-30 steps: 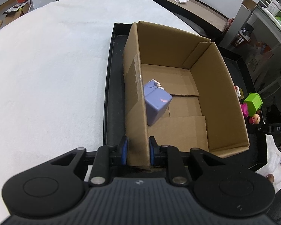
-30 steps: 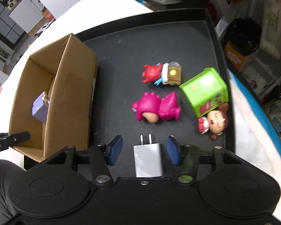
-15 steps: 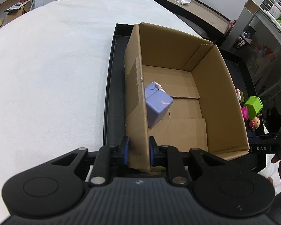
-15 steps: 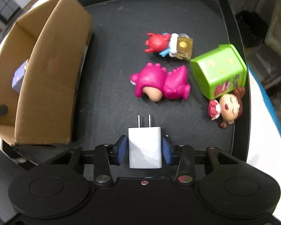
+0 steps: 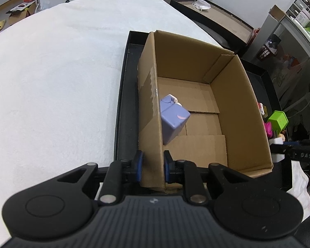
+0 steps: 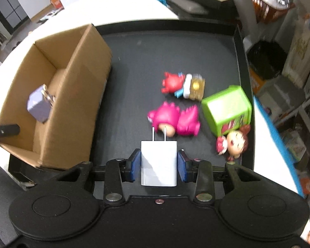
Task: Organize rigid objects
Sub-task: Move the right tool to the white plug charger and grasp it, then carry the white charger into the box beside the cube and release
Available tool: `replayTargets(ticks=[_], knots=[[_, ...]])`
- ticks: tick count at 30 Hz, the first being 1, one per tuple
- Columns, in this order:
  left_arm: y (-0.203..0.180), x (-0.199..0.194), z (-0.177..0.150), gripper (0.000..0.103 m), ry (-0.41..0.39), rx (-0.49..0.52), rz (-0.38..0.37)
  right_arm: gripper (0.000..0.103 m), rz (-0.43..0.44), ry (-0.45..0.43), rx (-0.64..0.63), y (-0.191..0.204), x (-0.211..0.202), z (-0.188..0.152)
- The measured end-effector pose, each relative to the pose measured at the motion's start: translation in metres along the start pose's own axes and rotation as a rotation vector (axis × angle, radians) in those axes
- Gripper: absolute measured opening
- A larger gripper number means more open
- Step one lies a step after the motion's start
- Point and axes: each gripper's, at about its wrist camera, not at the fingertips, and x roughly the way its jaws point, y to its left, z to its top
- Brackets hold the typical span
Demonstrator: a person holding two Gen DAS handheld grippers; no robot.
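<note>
At bottom centre of the right wrist view, right gripper [image 6: 158,163] clamped on white charger [image 6: 158,163], prongs pointing up-frame. Just beyond, on black tray [image 6: 138,62]: pink dinosaur figure [image 6: 173,118], red figure [image 6: 175,82], green box [image 6: 226,108], doll head [image 6: 235,141] at right. Cardboard box [image 6: 76,107] at left of tray, purple block [image 6: 39,104] inside.

Left wrist view: left gripper [image 5: 151,168] pinched on the near left wall of the box, low centre. White cloth [image 5: 51,82] covers the table, left and upper frame. Cluttered shelves [image 5: 299,20] at upper right.
</note>
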Motion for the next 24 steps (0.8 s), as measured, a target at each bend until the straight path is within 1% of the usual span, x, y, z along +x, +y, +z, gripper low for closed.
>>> replayTargets(ticks=[3,4,7,10,16,19,24], knots=[[-0.002,-0.001,0.0,0.018,-0.004,0.013,0.004,0.037,0.016,-0.026,0.006,0.0,-0.011,0.004],[-0.001,-0.001,-0.001,0.018,-0.004,0.009,0.002,0.037,0.019,-0.034,0.005,-0.002,-0.01,0.01],[-0.001,-0.001,0.0,0.018,-0.005,-0.002,-0.003,0.037,0.003,-0.058,-0.015,0.002,-0.018,0.012],[-0.003,-0.001,0.001,0.018,-0.008,0.01,0.005,0.037,0.038,-0.063,-0.004,0.005,-0.02,0.019],[0.0,-0.001,0.001,0.018,-0.017,-0.008,-0.013,0.037,0.069,-0.086,-0.067,0.033,-0.038,0.04],[0.0,-0.002,0.001,0.018,-0.02,-0.005,-0.015,0.037,0.051,-0.104,-0.113,0.049,-0.049,0.051],[0.004,-0.002,0.0,0.018,-0.023,-0.012,-0.031,0.037,0.029,-0.114,-0.17,0.07,-0.056,0.068]])
